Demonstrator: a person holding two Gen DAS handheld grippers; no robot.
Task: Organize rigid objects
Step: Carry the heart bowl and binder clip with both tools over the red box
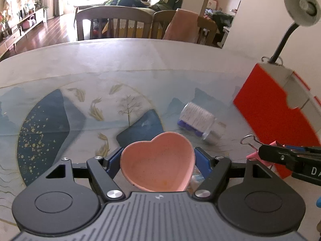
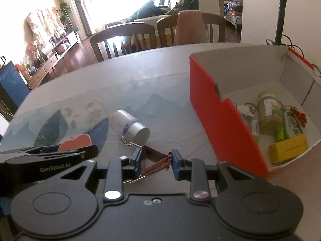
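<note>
My left gripper [image 1: 158, 158] is shut on a pink heart-shaped dish [image 1: 158, 166], held above the table; the dish also shows in the right wrist view [image 2: 75, 141]. My right gripper [image 2: 154, 160] is shut on a pink binder clip [image 2: 155, 160] with wire handles; the clip shows at the right of the left wrist view [image 1: 253, 154]. A white pill bottle [image 2: 130, 125] with a purple band lies on its side on the table, ahead of both grippers; it also shows in the left wrist view [image 1: 197, 121]. An open red box [image 2: 218, 118] stands to the right.
The red box [image 1: 268, 108] holds a jar [image 2: 268, 112], a yellow box [image 2: 289, 147] and several small items. A gooseneck lamp [image 1: 301, 6] stands behind it. The table has a painted mat [image 1: 80, 116]. Chairs [image 1: 114, 23] stand at the far edge.
</note>
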